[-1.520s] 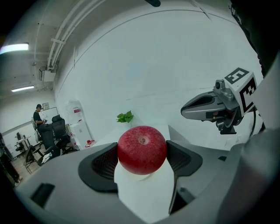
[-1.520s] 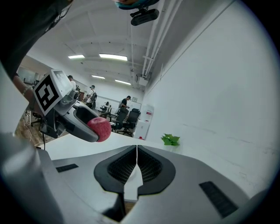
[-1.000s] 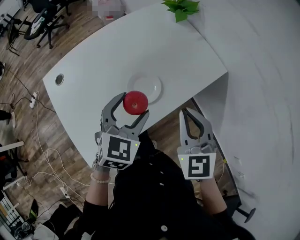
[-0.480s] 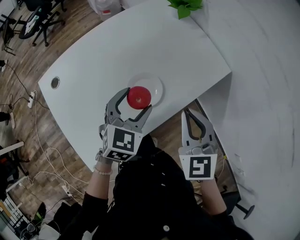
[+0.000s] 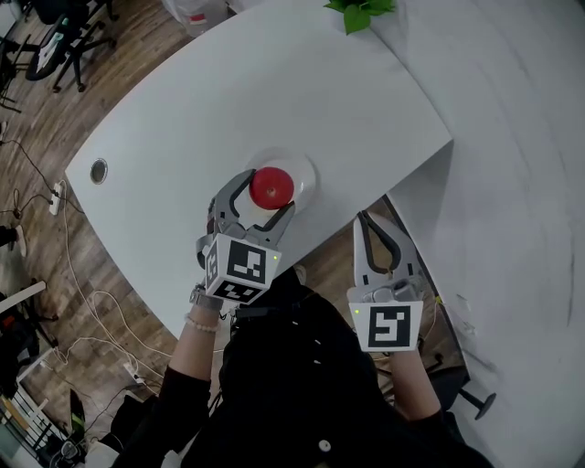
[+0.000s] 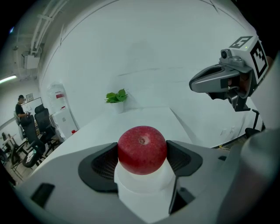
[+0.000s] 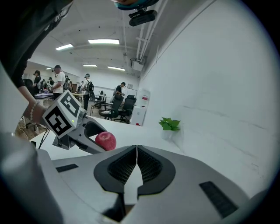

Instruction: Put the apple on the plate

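A red apple is held between the fingers of my left gripper, which is shut on it. It hangs over the near-left part of a white plate on the white table. In the left gripper view the apple sits stem-up between the dark pads, with the plate right under it; I cannot tell if they touch. My right gripper is shut on nothing, off the table's near edge, to the right. In the right gripper view the apple shows at the left.
A small green plant stands at the table's far edge. A round cable hole is at the table's left end. A white wall runs along the right. Office chairs and cables stand on the wooden floor at the left.
My left gripper has carried the apple forward from the table's near edge to over the plate. The right gripper has stayed in place, shut.
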`<state>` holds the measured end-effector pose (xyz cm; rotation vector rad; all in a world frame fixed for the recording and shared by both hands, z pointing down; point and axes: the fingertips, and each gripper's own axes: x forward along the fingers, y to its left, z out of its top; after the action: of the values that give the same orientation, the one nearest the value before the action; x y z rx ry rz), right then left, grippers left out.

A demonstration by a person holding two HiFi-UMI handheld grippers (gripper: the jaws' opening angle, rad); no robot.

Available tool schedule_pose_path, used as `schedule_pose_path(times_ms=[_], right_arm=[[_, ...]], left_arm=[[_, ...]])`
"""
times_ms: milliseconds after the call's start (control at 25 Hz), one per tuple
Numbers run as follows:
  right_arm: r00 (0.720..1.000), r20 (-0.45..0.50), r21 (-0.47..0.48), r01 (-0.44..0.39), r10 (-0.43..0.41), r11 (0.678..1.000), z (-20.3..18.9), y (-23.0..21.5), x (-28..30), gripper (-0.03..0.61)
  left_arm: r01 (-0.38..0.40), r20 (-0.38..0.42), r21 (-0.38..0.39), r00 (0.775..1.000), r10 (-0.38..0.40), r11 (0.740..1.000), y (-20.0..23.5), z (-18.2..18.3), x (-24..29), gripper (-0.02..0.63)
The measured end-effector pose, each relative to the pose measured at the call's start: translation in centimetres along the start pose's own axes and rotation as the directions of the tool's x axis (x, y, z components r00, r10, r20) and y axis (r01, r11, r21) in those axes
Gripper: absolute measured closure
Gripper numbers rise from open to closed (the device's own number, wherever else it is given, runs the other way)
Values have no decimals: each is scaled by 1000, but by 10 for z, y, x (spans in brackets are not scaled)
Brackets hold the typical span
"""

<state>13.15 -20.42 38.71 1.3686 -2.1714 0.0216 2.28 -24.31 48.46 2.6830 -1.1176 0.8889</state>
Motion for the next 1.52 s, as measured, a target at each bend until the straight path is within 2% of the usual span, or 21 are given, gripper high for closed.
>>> schedule_pose_path(times_ms=[680, 1120, 1520], right_arm=[[997, -72, 22, 6, -5, 1000, -20, 3, 13, 535], [996, -92, 44, 5, 0, 999, -30, 3, 15, 535], [995, -99, 29, -10, 13, 1000, -28, 5, 19, 535]], left_arm=[[89, -72, -4, 993, -89, 996, -5, -38, 45, 256], [98, -63, -62, 993, -102, 993, -6, -41, 58, 256], [90, -80, -73, 992, -96, 993, -2, -48, 60, 256]])
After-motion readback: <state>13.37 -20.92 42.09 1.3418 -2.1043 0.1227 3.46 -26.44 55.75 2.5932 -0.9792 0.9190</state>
